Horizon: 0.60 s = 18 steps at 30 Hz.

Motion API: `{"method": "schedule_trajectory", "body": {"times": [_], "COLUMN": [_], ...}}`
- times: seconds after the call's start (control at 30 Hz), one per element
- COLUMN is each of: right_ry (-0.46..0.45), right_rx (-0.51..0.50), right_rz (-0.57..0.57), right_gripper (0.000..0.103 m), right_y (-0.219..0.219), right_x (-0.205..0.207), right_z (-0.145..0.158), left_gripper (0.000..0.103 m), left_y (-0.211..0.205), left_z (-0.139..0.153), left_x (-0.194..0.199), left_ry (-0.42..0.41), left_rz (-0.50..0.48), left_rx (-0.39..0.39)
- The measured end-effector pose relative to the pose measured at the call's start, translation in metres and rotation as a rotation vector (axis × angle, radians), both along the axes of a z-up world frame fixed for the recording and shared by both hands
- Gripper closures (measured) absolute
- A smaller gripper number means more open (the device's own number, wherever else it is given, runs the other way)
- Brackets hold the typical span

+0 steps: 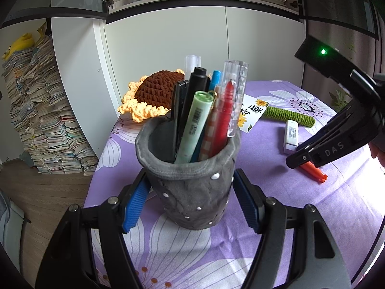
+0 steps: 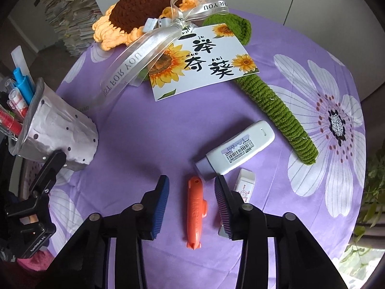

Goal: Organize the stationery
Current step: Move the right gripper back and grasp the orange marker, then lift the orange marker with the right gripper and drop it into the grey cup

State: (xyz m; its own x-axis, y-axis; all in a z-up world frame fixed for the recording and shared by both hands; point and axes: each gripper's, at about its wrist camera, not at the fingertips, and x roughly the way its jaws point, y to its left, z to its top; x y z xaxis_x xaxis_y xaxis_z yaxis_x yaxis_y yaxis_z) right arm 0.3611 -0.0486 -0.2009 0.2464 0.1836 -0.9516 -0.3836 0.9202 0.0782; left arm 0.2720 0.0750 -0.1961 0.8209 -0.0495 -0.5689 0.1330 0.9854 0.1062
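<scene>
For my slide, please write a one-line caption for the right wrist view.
Right gripper open astride an orange correction pen on the purple floral tablecloth, beside a white eraser.

bare cloth mid-table, white case and eraser crowding right

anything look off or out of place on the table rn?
Nothing spilled or damaged. Three stationery items lie loose on the purple cloth, not in the grey pen holder: the orange pen between the open right gripper pads, a white correction tape and a small eraser beside it.
</scene>
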Motion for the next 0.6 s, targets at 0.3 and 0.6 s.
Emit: {"method": "schedule_trajectory", "body": {"times": [0.3,0.6], "right_ry": [-0.050,-0.252], "right_rx": [-0.002,0.262], "right_rz": [0.020,0.046], "right_gripper": [0.088,0.089], "right_y": [0.005,-0.007], "right_x": [-0.020,-0.057], "right_z": [0.011,0.110], "left_gripper": [0.034,0.034], "left_y": [0.000,0.000], "left_z": [0.001,0.001], "left_x": [0.000,0.000], "left_ry": [0.000,0.000], "left_rz": [0.001,0.001], "left_rx": [0.001,0.001]}}
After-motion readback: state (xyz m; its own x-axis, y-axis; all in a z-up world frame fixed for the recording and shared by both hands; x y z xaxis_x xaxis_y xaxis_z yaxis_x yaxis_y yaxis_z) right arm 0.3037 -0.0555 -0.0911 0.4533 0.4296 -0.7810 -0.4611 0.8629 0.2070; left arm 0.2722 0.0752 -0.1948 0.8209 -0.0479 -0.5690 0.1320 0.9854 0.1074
